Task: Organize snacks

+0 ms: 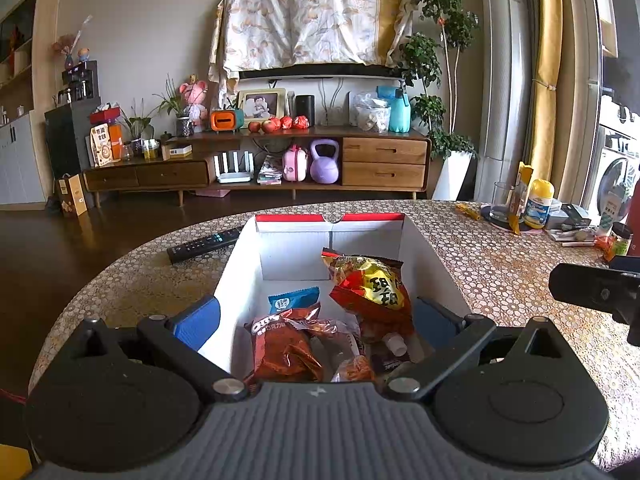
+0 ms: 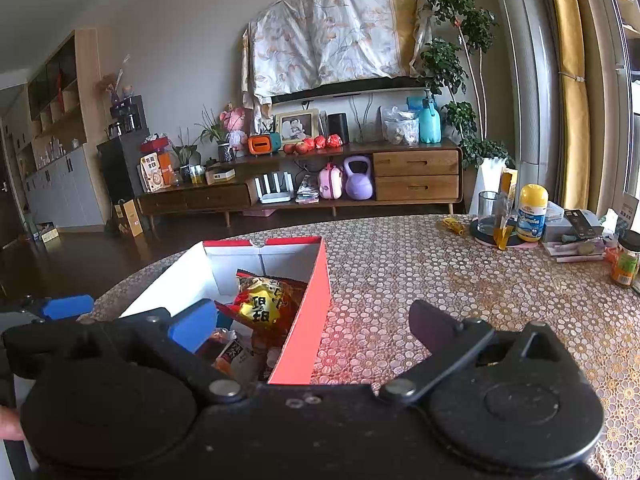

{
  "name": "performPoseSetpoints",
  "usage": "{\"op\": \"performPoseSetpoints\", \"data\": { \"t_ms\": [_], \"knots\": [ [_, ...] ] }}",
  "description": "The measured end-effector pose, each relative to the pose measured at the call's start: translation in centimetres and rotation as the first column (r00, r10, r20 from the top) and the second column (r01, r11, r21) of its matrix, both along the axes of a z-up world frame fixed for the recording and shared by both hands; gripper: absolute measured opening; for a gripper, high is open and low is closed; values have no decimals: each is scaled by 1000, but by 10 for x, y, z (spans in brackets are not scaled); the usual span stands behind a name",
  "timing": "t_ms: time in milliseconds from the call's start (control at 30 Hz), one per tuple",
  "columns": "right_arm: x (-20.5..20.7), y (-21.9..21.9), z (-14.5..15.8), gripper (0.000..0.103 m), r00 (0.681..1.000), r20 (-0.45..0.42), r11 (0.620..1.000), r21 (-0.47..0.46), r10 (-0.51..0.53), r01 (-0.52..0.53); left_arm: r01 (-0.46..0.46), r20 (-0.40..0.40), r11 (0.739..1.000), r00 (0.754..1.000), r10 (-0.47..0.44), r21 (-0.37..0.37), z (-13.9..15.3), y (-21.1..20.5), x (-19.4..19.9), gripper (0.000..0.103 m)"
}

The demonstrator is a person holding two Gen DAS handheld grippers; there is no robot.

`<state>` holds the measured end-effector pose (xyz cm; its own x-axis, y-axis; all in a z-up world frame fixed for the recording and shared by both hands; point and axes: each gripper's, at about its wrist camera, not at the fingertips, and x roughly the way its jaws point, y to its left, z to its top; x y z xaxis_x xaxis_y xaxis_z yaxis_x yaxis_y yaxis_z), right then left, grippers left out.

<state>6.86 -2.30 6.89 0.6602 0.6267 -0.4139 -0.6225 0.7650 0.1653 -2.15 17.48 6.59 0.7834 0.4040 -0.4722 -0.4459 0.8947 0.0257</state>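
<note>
Nearest my lenses, both tools: left gripper spread wide and empty, its blue pads straddling the box below; right gripper likewise released and holding nothing, one finger over the box interior, the other over bare tablecloth. Next, the box, white inside with a red outer wall, open-topped on the table, serving as the collecting bin; I judge both tools hover here because sorting goes on inside it. Contents, front to back: brown chocolate packet, lettering partly readable as "O R" plus Chinese characters too warped to transcribe; a small bottle with a pale cap, half buried; clear-wrapped items beside it, unidentifiable; blue sachet with a white round logo, lying flat on the box floor; red-and-yellow snack bag, propped tilted against the right wall, bold black Chinese characters on yellow. Left of the box, on the cloth: black remote control. Farther right: glass tumbler, yellow-capped bottle with a blue label I cannot read reliably, assorted small clutter. No loose snacks show near the box, so I judge the gathering largely done. Beyond, against the wall: wooden media console, purple kettlebell.
</note>
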Motion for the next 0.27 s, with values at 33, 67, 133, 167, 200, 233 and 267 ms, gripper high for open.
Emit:
{"op": "performPoseSetpoints", "data": {
  "t_ms": [33,67,133,167,200,233,267],
  "knots": [
    [0,0,0,103,1000,0,1000,1,0,0,0,1,1000,1000,0,1,0,0,0,103],
    [0,0,0,103,1000,1,1000,0,0,0,-1,0,1000,1000,1,1,0,0,0,103],
    [0,-1,0,103,1000,-1,1000,0,0,0,-2,0,1000,1000,2,-1,0,0,0,103],
    [0,-1,0,103,1000,-2,1000,1,-1,1,-1,-2,1000,1000,1,1,0,0,0,103],
    [0,-1,-1,103,1000,-2,1000,0,-1,1,-3,-4,1000,1000,3,4,-1,1,0,103],
    [1,0,0,103,1000,-1,1000,0,-1,1,-4,-6,1000,1000,4,4,-1,1,0,103],
    [1,1,0,103,1000,-2,1000,0,-1,1,-3,-8,1000,1000,3,1,-1,1,1,103]
  ]
}}
